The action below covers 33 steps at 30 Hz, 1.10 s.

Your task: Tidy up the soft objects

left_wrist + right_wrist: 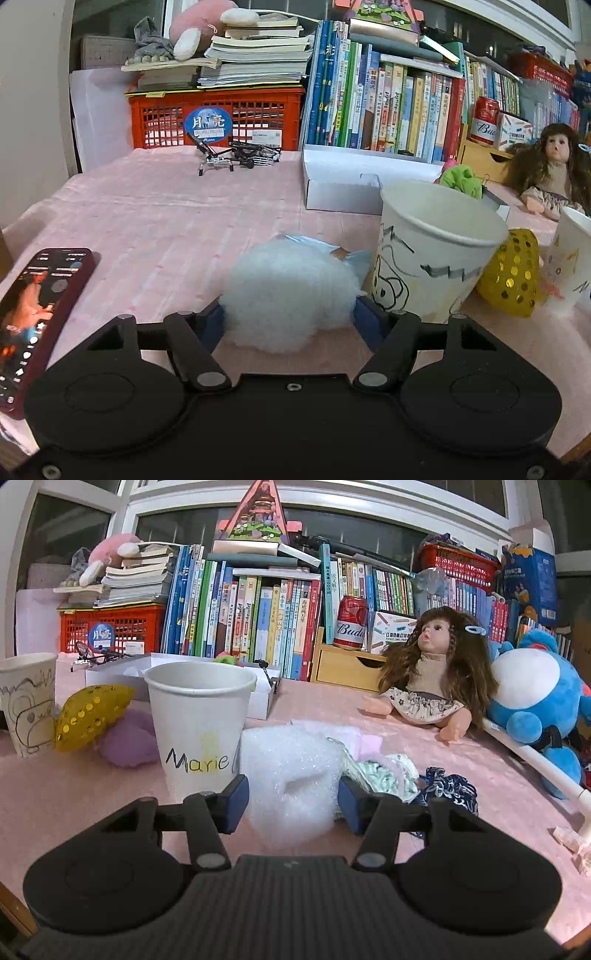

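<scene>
A fluffy white cotton wad (288, 295) lies on the pink tablecloth between the fingers of my left gripper (289, 317), and both blue pads touch its sides. Just right of it stands a paper cup with a drawn animal (436, 258). In the right wrist view a white foam piece (291, 775) sits between the pads of my right gripper (293, 801), dented and pressed on both sides. The cup marked "Marie" (199, 720) stands directly left of it. A striped cloth bundle (384, 771) and a dark blue patterned cloth (450, 786) lie to the right.
A yellow sequinned pouch (88, 712) and a purple soft lump (129, 742) lie between the two cups. A phone (37, 314) rests at the left. A white box (343, 181), a doll (436, 672), a blue plush (535, 694) and rows of books stand behind.
</scene>
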Motion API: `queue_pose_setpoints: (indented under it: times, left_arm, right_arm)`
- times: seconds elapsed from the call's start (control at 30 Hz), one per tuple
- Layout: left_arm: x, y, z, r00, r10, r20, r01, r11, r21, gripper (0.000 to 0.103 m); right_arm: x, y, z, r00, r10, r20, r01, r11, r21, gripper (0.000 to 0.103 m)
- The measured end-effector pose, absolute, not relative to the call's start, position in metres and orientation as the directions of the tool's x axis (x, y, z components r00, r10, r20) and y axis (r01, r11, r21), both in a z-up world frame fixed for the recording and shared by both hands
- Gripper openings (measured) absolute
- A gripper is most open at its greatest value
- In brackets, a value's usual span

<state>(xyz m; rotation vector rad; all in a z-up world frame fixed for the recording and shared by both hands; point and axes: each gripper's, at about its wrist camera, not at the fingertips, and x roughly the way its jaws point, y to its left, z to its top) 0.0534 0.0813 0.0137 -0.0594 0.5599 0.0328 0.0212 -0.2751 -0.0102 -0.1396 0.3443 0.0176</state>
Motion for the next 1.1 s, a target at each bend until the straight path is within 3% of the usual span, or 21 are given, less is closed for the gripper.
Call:
queue_pose_setpoints:
  times: [0.63, 1.1]
  left_arm:
    - [0.03, 0.104, 0.059, 0.886, 0.076, -0.457, -0.119, 0.991, -0.066, 0.068]
    - [0.046, 0.103, 0.106, 0.914, 0.023, -0.404, -0.059, 0.995, -0.077, 0.068]
  right_arm:
    - [-0.003, -0.271, 0.033, 0.971, -0.012, -0.238, -0.023, 0.99, -0.143, 0.055]
    - [0.016, -0.288, 0.081, 0.984, -0.011, -0.18, -0.004, 0.996, -0.086, 0.054]
